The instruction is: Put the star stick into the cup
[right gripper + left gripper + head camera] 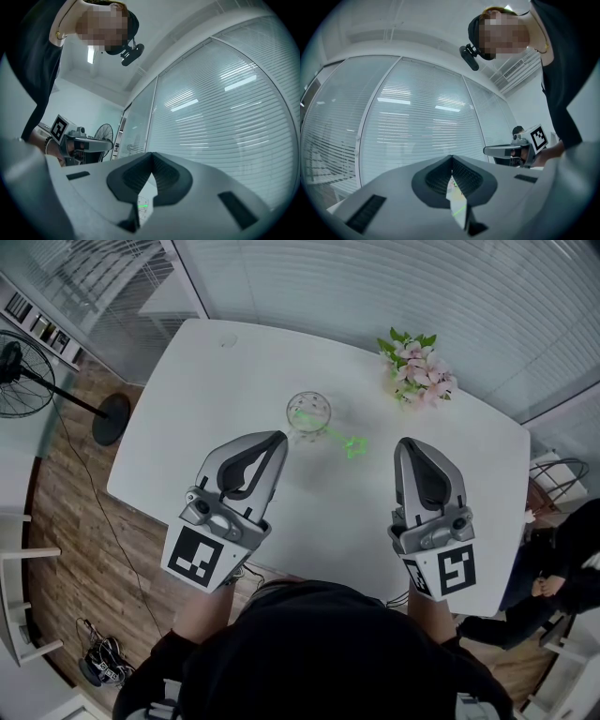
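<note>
- The only print in view is the black-and-white square marker on each gripper's cube: left cube, right cube. No words or brand names can be read.
- The left gripper is held over the near-left part of the table. Its fingers are pressed together at the tips with nothing between them.
- The right gripper is held over the near-right part, also closed tip to tip and empty.
- The clear glass cup stands upright mid-table, just beyond the left gripper's tip.
- The green star stick has its star end to the right of the cup, between the two grippers. Its thin shaft runs to the cup, and I cannot tell whether that end is inside the glass.
- The white table has rounded corners, and a bunch of pink flowers lies at its far right.
- The room has a wood plank floor and glass walls with slatted blinds.
- A standing fan is at far left, and cables lie near left on the floor.
- A seated person is at the right.
</note>
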Tool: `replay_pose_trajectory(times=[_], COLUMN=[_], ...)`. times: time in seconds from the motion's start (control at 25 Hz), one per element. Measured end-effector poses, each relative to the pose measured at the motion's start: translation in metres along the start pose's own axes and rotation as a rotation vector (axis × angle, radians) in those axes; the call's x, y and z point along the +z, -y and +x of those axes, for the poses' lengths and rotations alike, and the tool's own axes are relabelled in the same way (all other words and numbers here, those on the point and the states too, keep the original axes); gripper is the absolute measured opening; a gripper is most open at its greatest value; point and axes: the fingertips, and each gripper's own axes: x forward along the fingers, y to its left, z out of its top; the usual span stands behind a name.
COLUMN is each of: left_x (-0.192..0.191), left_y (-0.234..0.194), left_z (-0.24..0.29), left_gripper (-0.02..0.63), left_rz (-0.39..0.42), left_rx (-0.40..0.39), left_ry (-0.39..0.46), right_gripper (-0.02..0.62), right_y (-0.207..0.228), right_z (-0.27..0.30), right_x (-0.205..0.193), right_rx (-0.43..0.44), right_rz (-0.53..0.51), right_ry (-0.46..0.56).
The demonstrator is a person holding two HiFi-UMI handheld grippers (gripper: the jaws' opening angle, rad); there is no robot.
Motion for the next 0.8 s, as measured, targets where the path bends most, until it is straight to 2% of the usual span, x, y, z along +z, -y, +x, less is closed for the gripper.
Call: replay_pose_trajectory(times=[0.8], left_x=[-0.0021], left_y=[-0.0031], left_z=[0.0011], left_gripper=[0.014], left_rz=[-0.005], left_rx=[-0.001], left_ry=[0.002], right_gripper=[0.005], right_y=[0.0001], right_z=[0.0015], right_x=[-0.0023], right_rx=[-0.011], right_rz=[-0.012], right_ry=[-0.009])
